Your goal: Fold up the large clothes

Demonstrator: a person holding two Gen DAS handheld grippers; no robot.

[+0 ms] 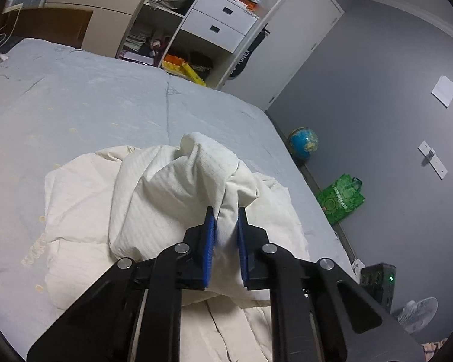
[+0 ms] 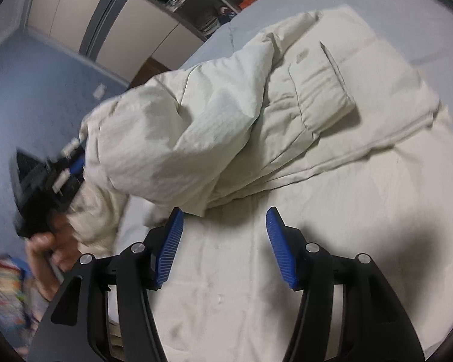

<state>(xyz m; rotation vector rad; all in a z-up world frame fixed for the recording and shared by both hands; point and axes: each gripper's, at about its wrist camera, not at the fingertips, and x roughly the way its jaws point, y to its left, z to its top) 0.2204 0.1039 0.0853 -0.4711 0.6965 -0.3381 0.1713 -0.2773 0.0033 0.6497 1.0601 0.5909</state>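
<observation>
A cream padded jacket (image 1: 84, 199) lies on a pale blue bed (image 1: 75, 96). My left gripper (image 1: 225, 220) is shut on a bunched fold of the jacket's sleeve, which rises above the rest of the garment. In the right wrist view the jacket (image 2: 317, 96) spreads across the bed, its flap pocket (image 2: 320, 90) facing up and its lifted sleeve (image 2: 154, 138) hanging at the left. There the left gripper (image 2: 75, 166) shows blurred, pinching that sleeve, with a hand (image 2: 54, 247) below it. My right gripper (image 2: 225, 220) stands open just above the flat jacket fabric, holding nothing.
An open wardrobe (image 1: 178, 30) with white drawers (image 1: 223, 21) stands beyond the bed. On the floor along the grey wall at the right are a globe (image 1: 303, 141), a green bag (image 1: 341, 199), a black box (image 1: 380, 280) and a small fan (image 1: 416, 313).
</observation>
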